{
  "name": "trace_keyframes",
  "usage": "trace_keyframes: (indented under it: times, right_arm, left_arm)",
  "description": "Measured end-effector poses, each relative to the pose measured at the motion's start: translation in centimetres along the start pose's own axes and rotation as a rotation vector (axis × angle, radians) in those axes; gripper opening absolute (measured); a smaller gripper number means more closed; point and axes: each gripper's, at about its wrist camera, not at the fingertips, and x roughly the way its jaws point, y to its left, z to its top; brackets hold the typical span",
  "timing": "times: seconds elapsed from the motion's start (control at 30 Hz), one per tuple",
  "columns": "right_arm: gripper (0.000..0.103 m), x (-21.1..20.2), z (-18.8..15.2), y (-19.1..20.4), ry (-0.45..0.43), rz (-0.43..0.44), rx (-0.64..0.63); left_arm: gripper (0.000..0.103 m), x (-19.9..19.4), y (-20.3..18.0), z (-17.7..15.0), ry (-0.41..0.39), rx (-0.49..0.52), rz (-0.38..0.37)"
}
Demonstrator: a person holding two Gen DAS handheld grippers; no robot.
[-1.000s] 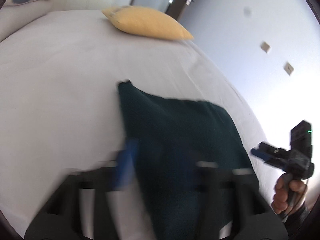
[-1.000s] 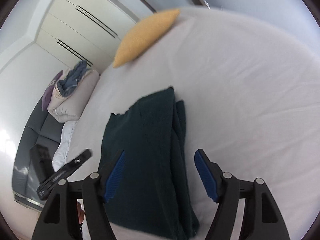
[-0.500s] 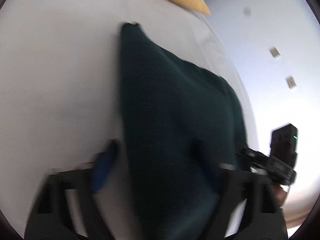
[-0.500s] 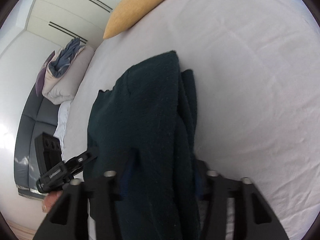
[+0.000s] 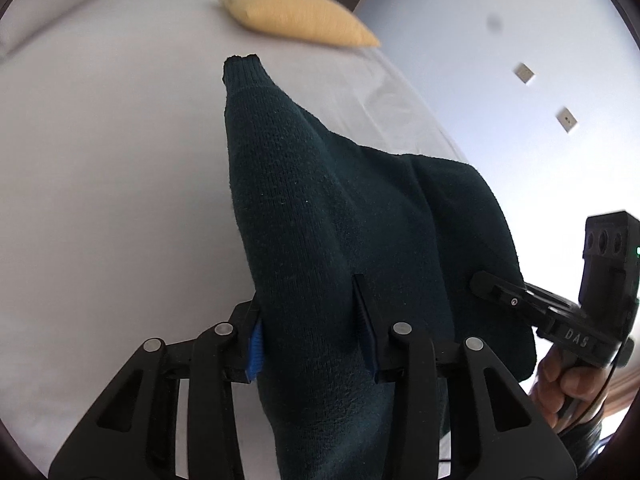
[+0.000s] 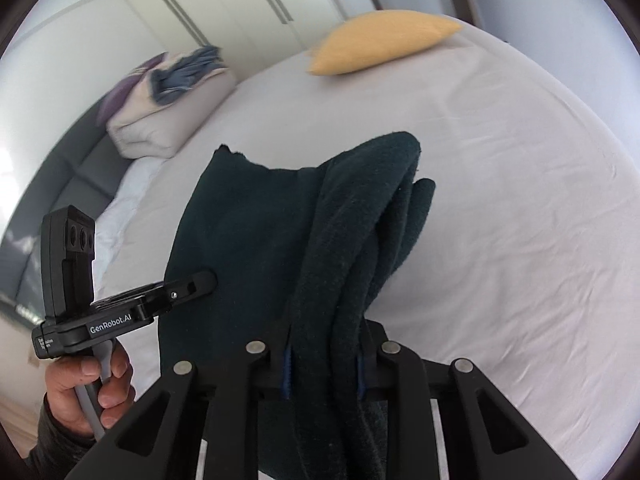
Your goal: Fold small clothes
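Observation:
A dark green knitted garment (image 5: 320, 208) lies lengthwise on the white bed (image 5: 100, 200), its near end raised and its far end resting on the sheet. My left gripper (image 5: 312, 336) has its jaws closing, blue pads pressing a thick fold of the garment's left near edge. In the right wrist view the garment (image 6: 256, 220) hangs in bunched folds, and my right gripper (image 6: 323, 372), jaws also closing, pinches its right near edge. Each gripper shows in the other's view: the right gripper (image 5: 492, 286) and the left gripper (image 6: 200, 280), each held by a hand.
A yellow pillow (image 5: 296, 20) lies at the bed's far end. A folded duvet with blue clothes on top (image 6: 172, 100) sits at the far left by a dark headboard (image 6: 52, 184). White wardrobe doors (image 6: 224, 4) stand behind. Bare sheet (image 6: 520, 220) stretches to the right.
Both grippers went from wide open over the garment to closed on its near edge. The near end has been lifted off the sheet and the fabric bunched.

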Motion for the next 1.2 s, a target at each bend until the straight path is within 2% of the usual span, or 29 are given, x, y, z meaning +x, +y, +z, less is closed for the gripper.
trace_keyframes:
  times: [0.1, 0.17, 0.33, 0.47, 0.57, 0.73, 0.87, 0.9, 1.0, 1.07, 1.2]
  right_arm:
    - [0.024, -0.1, -3.4, 2.6, 0.02, 0.045, -0.016]
    - [0.024, 0.6, -5.8, 3.7, 0.049, 0.079, 0.012]
    - [0.024, 3.1, -10.5, 5.7, 0.096, 0.085, 0.037]
    - [0.025, 4.9, -13.5, 4.1, 0.121, 0.076, 0.123]
    - [0.032, 5.2, -14.8, 1.9, 0.115, 0.116, 0.222]
    - [0.039, 5.4, -15.4, 1.6, 0.102, 0.112, 0.215]
    - [0.042, 5.1, -15.2, 1.6, 0.095, 0.114, 0.225]
    - [0.044, 4.1, -16.0, 0.5, 0.088, 0.105, 0.225]
    - [0.045, 2.5, -15.7, 0.5, 0.056, 0.061, 0.227]
    - [0.045, 1.2, -15.6, 0.6, 0.026, 0.034, 0.224]
    - [0.046, -2.2, -15.2, 2.9, -0.071, -0.044, 0.141]
  left_arm:
    - [0.036, -4.3, 0.9, -4.0, -0.029, 0.03, 0.064]
    - [0.036, -5.5, 1.8, -6.4, -0.028, 0.02, 0.093]
    - [0.036, -6.0, 4.2, -12.8, 0.005, -0.019, 0.137]
    - [0.04, -4.8, 4.8, -16.4, 0.018, 0.001, 0.19]
    - [0.044, -4.8, 4.6, -17.3, -0.012, 0.015, 0.205]
    - [0.048, -4.6, 4.2, -17.6, -0.018, 0.037, 0.236]
    - [0.05, -4.6, 5.9, -17.7, -0.022, 0.025, 0.228]
    - [0.051, -3.9, 5.7, -17.3, -0.022, 0.028, 0.233]
    - [0.053, -2.0, 5.0, -15.8, -0.021, 0.027, 0.239]
    - [0.056, -1.8, 5.2, -15.7, -0.026, 0.029, 0.25]
    - [0.058, -2.7, 5.1, -15.7, -0.048, 0.014, 0.254]
